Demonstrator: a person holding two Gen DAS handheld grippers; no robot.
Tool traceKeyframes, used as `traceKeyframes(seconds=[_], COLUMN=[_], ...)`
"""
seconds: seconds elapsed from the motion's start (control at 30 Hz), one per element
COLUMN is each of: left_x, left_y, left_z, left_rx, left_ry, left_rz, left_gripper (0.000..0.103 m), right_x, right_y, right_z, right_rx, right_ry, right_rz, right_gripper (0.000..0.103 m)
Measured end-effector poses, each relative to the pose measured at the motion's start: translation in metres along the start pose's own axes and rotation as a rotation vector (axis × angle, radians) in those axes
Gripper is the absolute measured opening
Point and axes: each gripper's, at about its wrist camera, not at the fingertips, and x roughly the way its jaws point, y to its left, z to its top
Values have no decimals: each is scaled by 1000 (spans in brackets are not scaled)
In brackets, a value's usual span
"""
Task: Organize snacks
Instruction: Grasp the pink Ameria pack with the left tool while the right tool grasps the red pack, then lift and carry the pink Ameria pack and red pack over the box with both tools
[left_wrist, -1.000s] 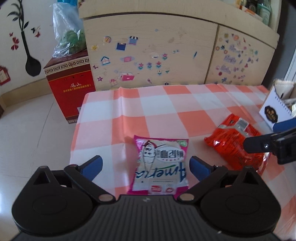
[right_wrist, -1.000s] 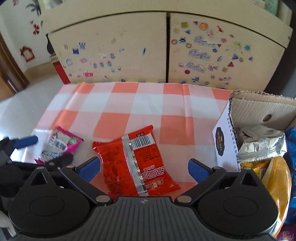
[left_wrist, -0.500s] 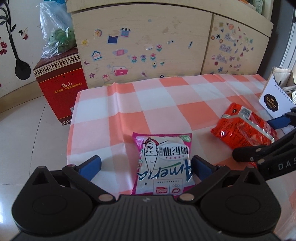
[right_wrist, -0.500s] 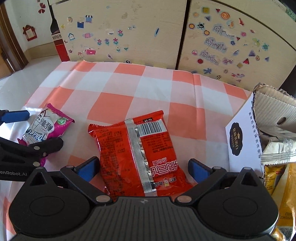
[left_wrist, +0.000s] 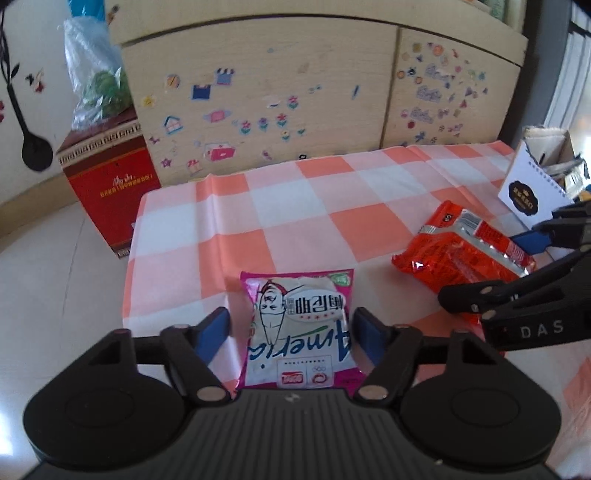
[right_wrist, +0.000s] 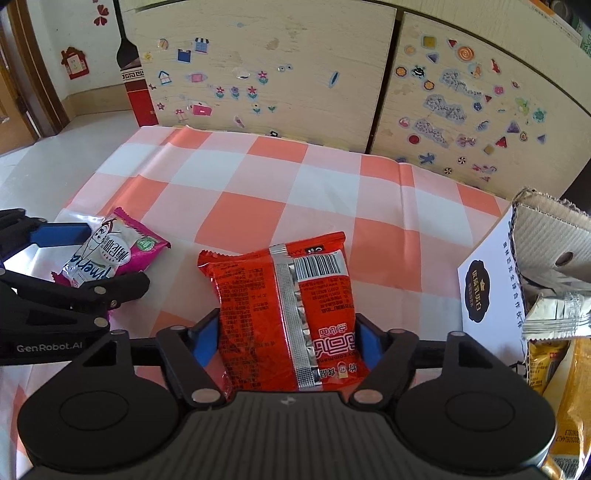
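A pink and white snack packet (left_wrist: 299, 332) lies on the orange-checked tablecloth (left_wrist: 295, 206). It sits between the blue pads of my left gripper (left_wrist: 291, 328), whose jaws are closing. A sliver of cloth still shows at the left pad. A red snack packet (right_wrist: 288, 314) lies barcode side up between the pads of my right gripper (right_wrist: 286, 339). Those jaws are closing too, and both pads touch its side edges. Each view shows the other gripper around its packet: the right gripper (left_wrist: 480, 269) and the left gripper (right_wrist: 116, 258).
An open cardboard box (right_wrist: 546, 236) with a white label stands at the table's right edge, holding a silver packet (right_wrist: 554, 310) and yellow packets (right_wrist: 569, 387). A stickered cabinet (left_wrist: 258, 92) backs the table. A red carton (left_wrist: 110, 192) stands on the floor to the left.
Both grippers' jaws have narrowed around their packets. The left pads have come close to the pink packet's sides. The right pads have reached the red packet's edges.
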Motion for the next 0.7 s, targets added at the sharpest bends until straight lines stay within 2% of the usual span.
traceKeyframes(seconds=[0.03,0.07,0.23,0.7], left_x=[-1,-3,-9,-55], left_y=[-2,-4,-13,-31], left_z=[0,1,-2,-2], left_rx=[13,9,65,125], left_ry=[-6,-6,-15,-103], left_rz=[-8,-23,32,57], left_gripper=[52,50,49,49], right_x=[-1,-2,-10,-71], right_y=[1,3,7,1], right_z=[0,-1,-4,-16], right_rx=[-6,-13,-35,-40], right_ry=[0,0,-8,-113], right_rz=[-6,-11,-27,-91], right_gripper=[75,75,74,74])
